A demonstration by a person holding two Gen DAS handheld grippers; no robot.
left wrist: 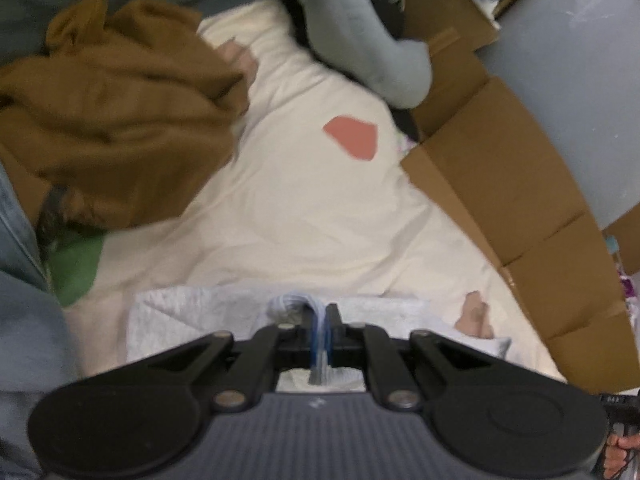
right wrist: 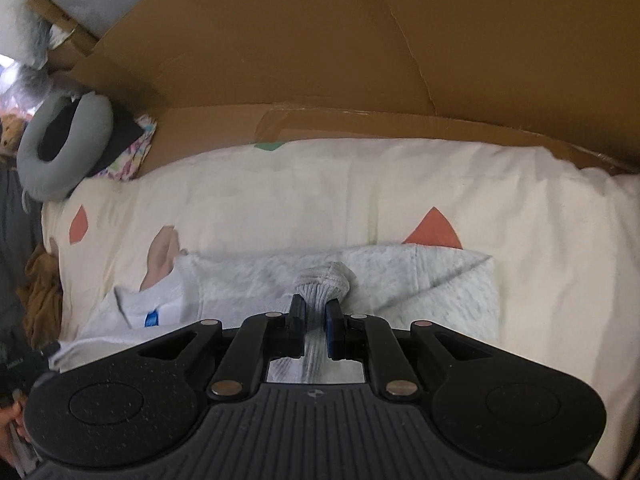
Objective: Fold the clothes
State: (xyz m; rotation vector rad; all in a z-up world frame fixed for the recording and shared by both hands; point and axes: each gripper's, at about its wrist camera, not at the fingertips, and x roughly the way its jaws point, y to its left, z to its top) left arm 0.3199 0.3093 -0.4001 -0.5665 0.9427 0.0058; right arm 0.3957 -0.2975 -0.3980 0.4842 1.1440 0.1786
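Cream bedding (right wrist: pixel 320 200) with coral patches is my surface, and cardboard (right wrist: pixel 320 60) walls it off toward twelve o'clock. Both grippers are clamped on the grey knit garment (right wrist: pixel 400 280): my left gripper (left wrist: pixel 319 320) pinches a thin edge, my right gripper (right wrist: pixel 316 312) a bunched ribbed fold. I'd lay both corners down level, then smooth outward. Most of the garment hides beneath the tools, and the brown clothes (left wrist: pixel 120 100) at ten o'clock are blurred.

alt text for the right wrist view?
The right gripper is shut on a bunched fold of a light grey garment lying on a cream bedsheet. Brown cardboard stands behind the bed.
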